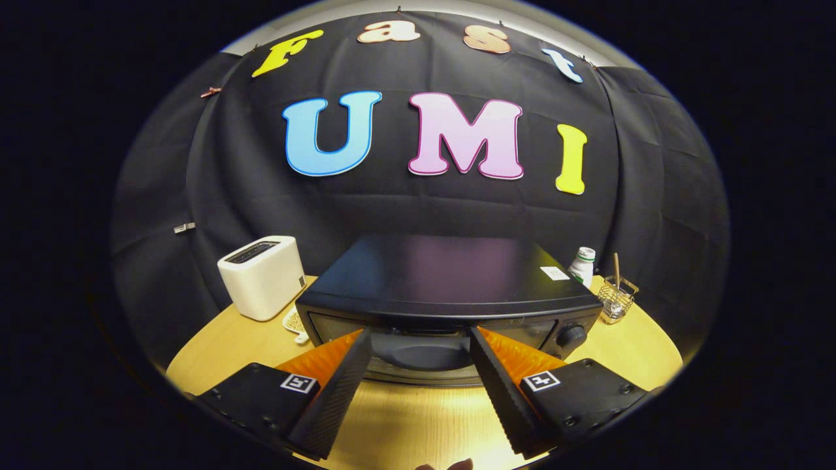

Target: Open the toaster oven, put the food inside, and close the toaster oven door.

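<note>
Oven [450, 287] sits at twelve o'clock just beyond the gripper [421, 359], its door apparently not yet open, so by my reading every step remains. Fingers stand apart and hold nothing, their tips flanking the door front. Food looks to be the plate [294, 322] peeking out at ten o'clock, beside the white toaster [262, 277]. Bottle [582, 264] and wire holder [616, 299] stand at two o'clock, clear of the door.
</note>
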